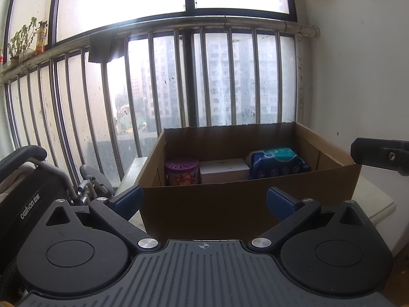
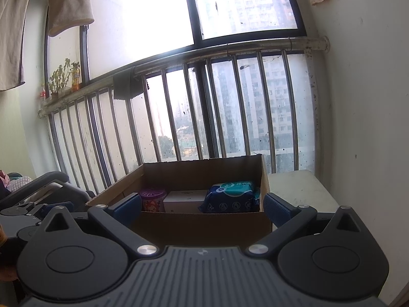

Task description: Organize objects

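An open cardboard box [image 1: 245,197] stands on a white surface by the railing. Inside it sit a purple round canister [image 1: 182,172], a white box [image 1: 225,170] and a blue wipes pack [image 1: 277,162]. My left gripper [image 1: 204,200] is open and empty, just in front of the box's near wall. My right gripper [image 2: 203,208] is open and empty, also in front of the box [image 2: 202,226], with the canister [image 2: 152,199], white box [image 2: 184,199] and wipes pack [image 2: 231,199] beyond it. The right gripper's finger shows at the right edge of the left wrist view [image 1: 381,154].
A metal balcony railing [image 1: 179,81] and window run behind the box. A white wall [image 1: 358,76] is on the right. A folded wheelchair [image 1: 30,192] stands at the left. The box rests on a white appliance top [image 2: 294,189]. Plants and bottles [image 1: 28,38] sit on the ledge.
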Demonstrator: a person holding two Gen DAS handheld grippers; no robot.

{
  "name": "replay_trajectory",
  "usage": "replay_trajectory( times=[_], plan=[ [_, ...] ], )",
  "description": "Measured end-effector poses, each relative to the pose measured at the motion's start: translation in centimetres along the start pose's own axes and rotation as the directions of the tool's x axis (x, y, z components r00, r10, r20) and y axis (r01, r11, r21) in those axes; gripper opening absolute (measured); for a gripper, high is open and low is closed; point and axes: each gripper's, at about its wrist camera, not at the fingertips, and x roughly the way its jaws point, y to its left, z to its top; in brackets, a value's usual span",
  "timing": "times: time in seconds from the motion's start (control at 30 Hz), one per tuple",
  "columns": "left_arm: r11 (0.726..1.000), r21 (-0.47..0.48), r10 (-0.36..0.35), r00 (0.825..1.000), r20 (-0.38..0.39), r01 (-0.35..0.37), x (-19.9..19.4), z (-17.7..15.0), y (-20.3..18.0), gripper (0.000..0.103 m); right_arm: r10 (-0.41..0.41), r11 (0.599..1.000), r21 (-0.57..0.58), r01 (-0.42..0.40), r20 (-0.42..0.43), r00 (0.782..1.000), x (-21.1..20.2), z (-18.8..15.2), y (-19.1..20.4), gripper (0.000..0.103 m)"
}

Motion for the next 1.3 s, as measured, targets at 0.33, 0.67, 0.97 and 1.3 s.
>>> replay_trajectory(
  times=[0.33,0.67,0.97,1.3],
  plan=[
    [0.999,-0.01,-0.04,0.999,0.008,0.04,-0.41,0.08,-0.07,0.103,-0.007,1.0,-0.001,0.007,-0.001,1.0,-0.08,-0.07,-0.04,0.103],
    [1.0,0.003,-0.006,1.0,0.004,0.006,-0.25,0.05,-0.3,0.103,-0.006,1.0,-0.004,0.006,0.004,1.0,-0.33,-0.18,0.07,0.103],
    [1.0,0.003,0.009,1.0,0.012,-0.009,-0.44,0.09,-0.29,0.103,0.005,1.0,-0.014,-0.005,-0.004,1.0,-0.04,-0.15,0.29,0.103],
    [1.0,0.0,0.016,1.0,0.003,-0.016,-0.05,0.07,-0.25,0.103,0.001,1.0,-0.013,-0.002,-0.007,1.0,0.21,-0.08,0.19,0.103]
  ],
)
